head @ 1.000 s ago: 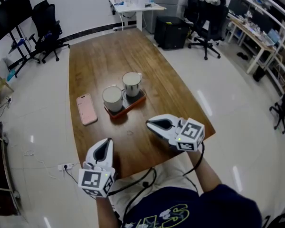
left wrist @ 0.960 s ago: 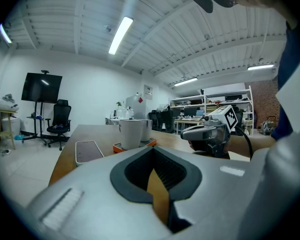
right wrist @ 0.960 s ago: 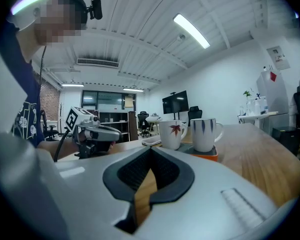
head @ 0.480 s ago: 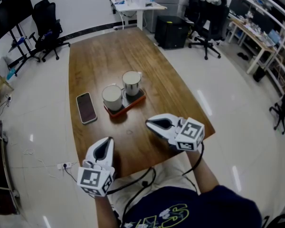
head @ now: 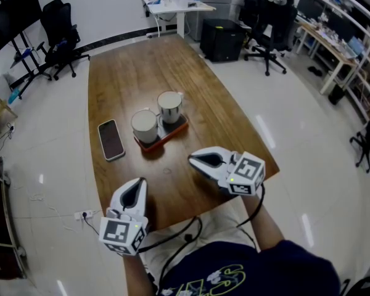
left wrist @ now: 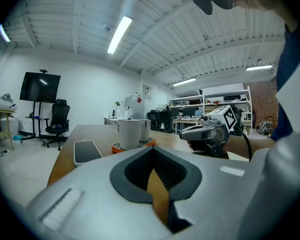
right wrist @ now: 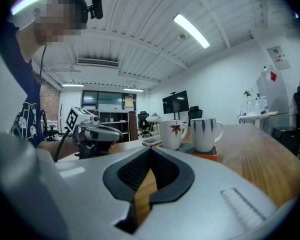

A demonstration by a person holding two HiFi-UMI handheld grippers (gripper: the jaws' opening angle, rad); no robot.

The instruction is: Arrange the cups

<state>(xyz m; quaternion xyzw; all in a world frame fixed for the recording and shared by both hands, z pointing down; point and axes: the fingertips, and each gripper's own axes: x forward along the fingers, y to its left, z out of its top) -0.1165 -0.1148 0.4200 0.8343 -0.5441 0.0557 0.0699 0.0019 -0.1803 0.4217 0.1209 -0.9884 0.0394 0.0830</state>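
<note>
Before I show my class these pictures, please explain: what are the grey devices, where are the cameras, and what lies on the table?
A person holds a grey two-jaw gripper in each hand: left gripper and right gripper. One picture comes from a camera on the person's head; the others from cameras riding on each gripper. On the brown wooden table stands an orange rectangular tray bearing two white ceramic cups, with a dark-screened phone beside it. Both grippers are shut and empty.
</note>
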